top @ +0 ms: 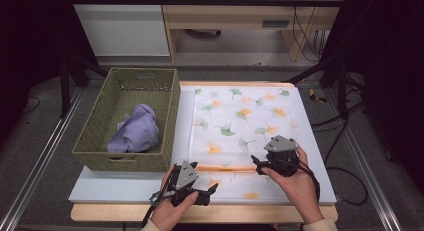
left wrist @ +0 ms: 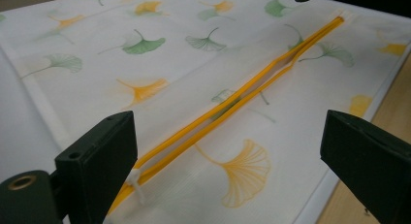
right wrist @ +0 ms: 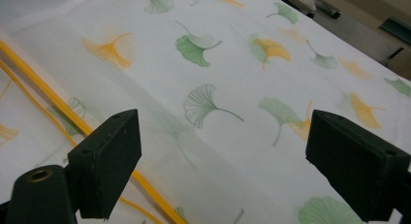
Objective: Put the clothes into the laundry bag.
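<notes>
Flat on the white worktop [top: 310, 141] lies a mesh laundry bag [top: 242, 118] printed with green and orange ginkgo leaves, its orange zipper [left wrist: 242, 100] partly parted along the near edge. Both grippers hover at the 6 o'clock side of the bag. At 7 o'clock, the left gripper [left wrist: 228, 151] has its jaws spread wide, astride the zipper's end, holding nothing. At 5 o'clock, the right gripper [right wrist: 220, 156] is likewise wide open over the leaf print, with the zipper at its left. At 9 o'clock of the bag stands a woven basket [top: 95, 136] holding a crumpled lilac cloth [top: 136, 131].
</notes>
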The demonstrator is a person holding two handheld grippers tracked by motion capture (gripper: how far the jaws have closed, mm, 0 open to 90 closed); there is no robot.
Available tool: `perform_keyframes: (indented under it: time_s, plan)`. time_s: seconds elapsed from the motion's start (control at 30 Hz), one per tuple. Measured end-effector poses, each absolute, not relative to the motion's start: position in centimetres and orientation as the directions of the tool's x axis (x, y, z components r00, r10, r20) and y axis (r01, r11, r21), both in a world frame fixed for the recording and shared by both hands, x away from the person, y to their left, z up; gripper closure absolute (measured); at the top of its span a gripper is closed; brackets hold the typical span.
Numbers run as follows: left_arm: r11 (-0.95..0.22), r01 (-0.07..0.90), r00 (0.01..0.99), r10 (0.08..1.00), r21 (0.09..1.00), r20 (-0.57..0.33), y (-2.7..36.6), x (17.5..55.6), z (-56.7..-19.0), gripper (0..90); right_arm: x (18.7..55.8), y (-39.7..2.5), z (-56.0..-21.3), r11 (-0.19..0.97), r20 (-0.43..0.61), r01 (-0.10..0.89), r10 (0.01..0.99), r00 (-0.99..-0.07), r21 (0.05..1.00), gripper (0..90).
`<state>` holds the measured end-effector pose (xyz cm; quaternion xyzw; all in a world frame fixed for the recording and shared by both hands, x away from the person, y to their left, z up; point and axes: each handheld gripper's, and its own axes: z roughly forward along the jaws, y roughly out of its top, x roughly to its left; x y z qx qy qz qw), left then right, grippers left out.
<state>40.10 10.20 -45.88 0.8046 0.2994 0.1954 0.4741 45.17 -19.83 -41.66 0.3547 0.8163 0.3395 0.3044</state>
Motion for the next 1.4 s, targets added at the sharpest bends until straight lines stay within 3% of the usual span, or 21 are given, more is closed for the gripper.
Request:
perform_keyframes:
  time_s: [0.1,0.17,0.37,0.47,0.63,0.83,1.0,1.17,1.4]
  plan:
    - [-0.351,0.319,0.737,0.676,0.88,0.003,10.4,40.4,-45.9,6.5,46.1,-19.3,-42.2,0.493,-0.216,0.38,0.788,-0.577,0.783,15.4]
    - [-0.367,0.298,0.738,0.675,0.881,0.032,10.5,40.6,-45.7,6.5,46.2,-19.0,-42.7,0.499,-0.205,0.38,0.775,-0.598,0.779,20.3]
    - [-0.33,0.322,0.707,0.708,0.887,0.007,11.6,41.1,-45.5,7.7,45.9,-18.8,-43.9,0.507,-0.162,0.379,0.737,-0.656,0.774,48.1]
    - [-0.318,0.334,0.7,0.714,0.887,-0.007,11.8,41.2,-45.5,7.9,46.0,-18.6,-44.5,0.528,-0.155,0.376,0.712,-0.685,0.762,55.2]
    - [-0.325,0.341,0.706,0.708,0.882,-0.012,11.4,41.1,-45.6,8.0,45.9,-18.0,-45.7,0.588,-0.175,0.362,0.664,-0.727,0.724,57.4]
    - [-0.333,0.344,0.715,0.699,0.878,-0.014,11.1,41.0,-45.7,8.0,46.2,-18.0,-46.7,0.604,-0.162,0.383,0.656,-0.738,0.699,46.5]
    - [-0.335,0.349,0.712,0.702,0.875,-0.016,11.2,40.9,-45.8,8.0,46.5,-17.9,-47.0,0.606,-0.153,0.396,0.657,-0.738,0.69,45.0]
    - [-0.336,0.354,0.714,0.7,0.873,-0.019,11.1,40.8,-45.9,8.0,47.1,-17.9,-47.4,0.598,-0.12,0.438,0.671,-0.732,0.671,54.3]
    - [-0.344,0.36,0.716,0.697,0.867,-0.021,10.9,40.9,-46.0,8.0,47.5,-18.2,-47.5,0.57,-0.076,0.46,0.68,-0.729,0.681,75.6]
